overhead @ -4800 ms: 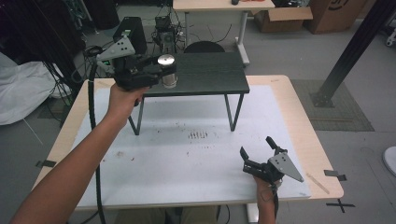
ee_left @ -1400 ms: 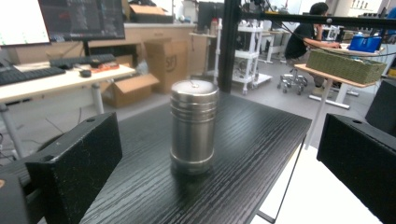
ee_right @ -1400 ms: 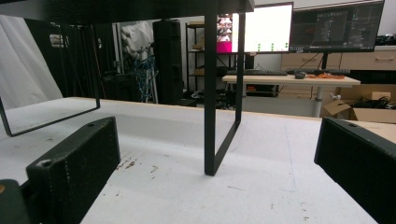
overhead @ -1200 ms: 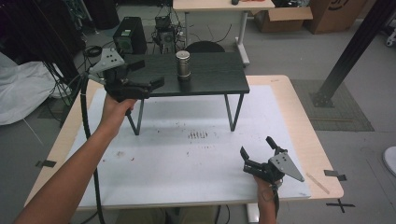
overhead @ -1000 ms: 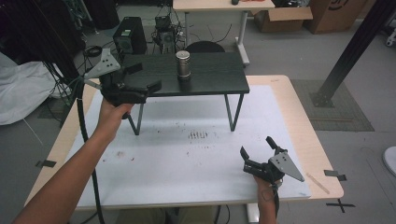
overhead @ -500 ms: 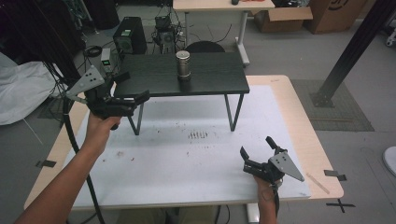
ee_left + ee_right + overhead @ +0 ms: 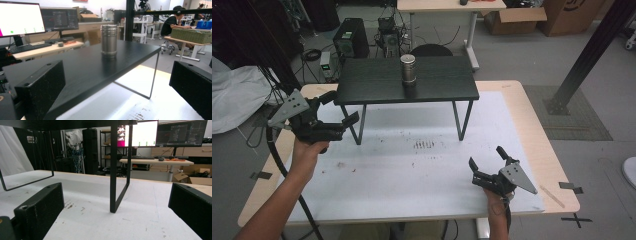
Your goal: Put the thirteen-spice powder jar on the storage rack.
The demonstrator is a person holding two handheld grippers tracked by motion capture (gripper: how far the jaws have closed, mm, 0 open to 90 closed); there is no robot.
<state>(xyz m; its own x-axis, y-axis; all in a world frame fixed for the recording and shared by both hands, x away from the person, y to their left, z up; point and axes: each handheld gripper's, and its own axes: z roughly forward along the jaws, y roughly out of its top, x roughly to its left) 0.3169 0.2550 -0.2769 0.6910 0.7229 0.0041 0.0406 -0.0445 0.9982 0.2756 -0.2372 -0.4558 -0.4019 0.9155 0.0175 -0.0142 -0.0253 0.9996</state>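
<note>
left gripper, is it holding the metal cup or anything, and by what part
Nothing is held. The left gripper is open, clear of the metal cup standing on the black shelf. The right gripper is open and empty too.

silver metal canister (image 7: 408, 69) on a black shelf (image 7: 377, 82); white mat (image 7: 412, 170) with dark scuffs, tan table (image 7: 544, 150).

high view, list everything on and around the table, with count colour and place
metal cup: 1, silver, upright on the black shelf
black shelf: 1, black, on thin legs at the table's far side
table: 1, light wood rim with white mat
computer tower: 1, black, floor beyond the table
cardboard box: 1, brown, floor at far right
left hand-held gripper: 1, black, open, left of the shelf
right hand-held gripper: 1, black, open, near right edge
</note>
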